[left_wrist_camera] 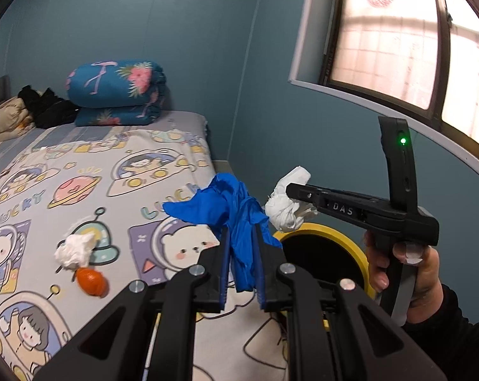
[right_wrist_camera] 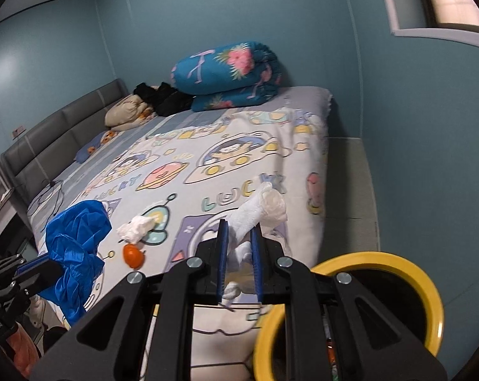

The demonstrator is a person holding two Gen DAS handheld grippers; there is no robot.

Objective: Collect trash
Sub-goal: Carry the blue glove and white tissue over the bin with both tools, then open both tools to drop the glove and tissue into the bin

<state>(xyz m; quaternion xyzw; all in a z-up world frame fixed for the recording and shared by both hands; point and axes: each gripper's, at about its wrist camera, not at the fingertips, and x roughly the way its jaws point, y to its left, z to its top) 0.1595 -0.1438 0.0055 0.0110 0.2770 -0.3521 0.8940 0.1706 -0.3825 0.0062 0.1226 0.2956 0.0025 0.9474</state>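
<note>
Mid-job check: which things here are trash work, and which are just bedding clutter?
Job: blue glove in left gripper; white tissue in right gripper; crumpled tissue; orange scrap; yellow-rimmed bin.
Lying about: rolled quilt; black clothes; beige pillow.

Blue walls (right_wrist_camera: pixel 207 16) are seen around a bed (right_wrist_camera: pixel 207 171) with a grey headboard (right_wrist_camera: pixel 65 127); a window (left_wrist_camera: pixel 398 38) is lit at right.

Right tongs (right_wrist_camera: pixel 239 241) clamp white tissue (right_wrist_camera: pixel 258 211); yellow-rimmed bin (right_wrist_camera: pixel 429 292) just right; bed (right_wrist_camera: pixel 226 171) behind
</note>
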